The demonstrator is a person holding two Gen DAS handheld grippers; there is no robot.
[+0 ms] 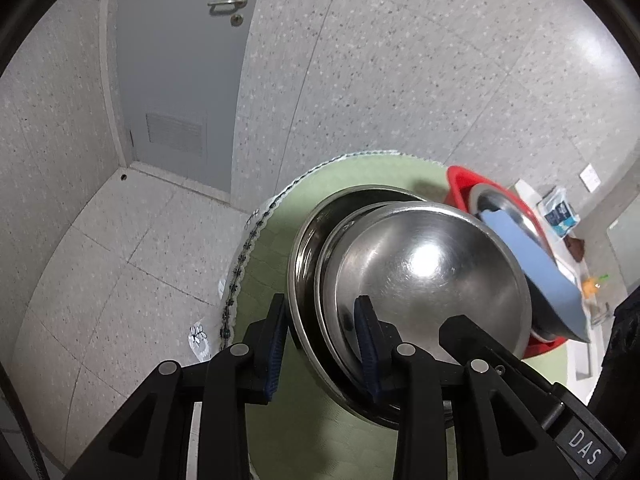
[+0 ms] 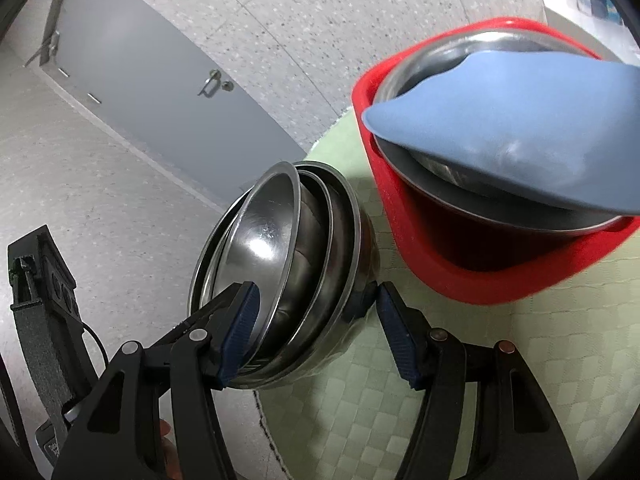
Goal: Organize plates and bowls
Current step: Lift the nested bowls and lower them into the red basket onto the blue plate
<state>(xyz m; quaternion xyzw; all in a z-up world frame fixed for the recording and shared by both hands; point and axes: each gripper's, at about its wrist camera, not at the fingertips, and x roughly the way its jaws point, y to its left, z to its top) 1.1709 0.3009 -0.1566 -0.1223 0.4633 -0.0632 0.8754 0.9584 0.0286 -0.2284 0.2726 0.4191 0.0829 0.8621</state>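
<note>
Steel bowls (image 1: 424,280), nested and tipped on edge, are filling the middle of the left wrist view, standing on a pale green checked mat (image 1: 276,248) that is covering a round bench. The left gripper (image 1: 322,344) is reaching in from below with its blue-padded fingers (image 1: 366,344) narrowly parted; they are straddling the rims of the outer bowls, one pad outside the largest and one between the inner rims. Whether the pads are actually pressing is hard to tell. Behind the bowls, a red tub (image 1: 460,184) is holding more steel dishes, half hidden by a blue plate (image 1: 532,272) leaning across it.

From the right wrist view, the same nested bowls (image 2: 280,256) are appearing edge-on. The right gripper (image 2: 316,328) is holding its fingers about half open around the whole stack, the left pad (image 2: 240,328) touching the innermost bowl's rim and the right pad (image 2: 396,340) lying against the outermost wall. The red tub (image 2: 472,272) is sitting just beside the stack, its contents largely covered by the blue plate (image 2: 520,136). The frame is cutting off the tub's right side.
</note>
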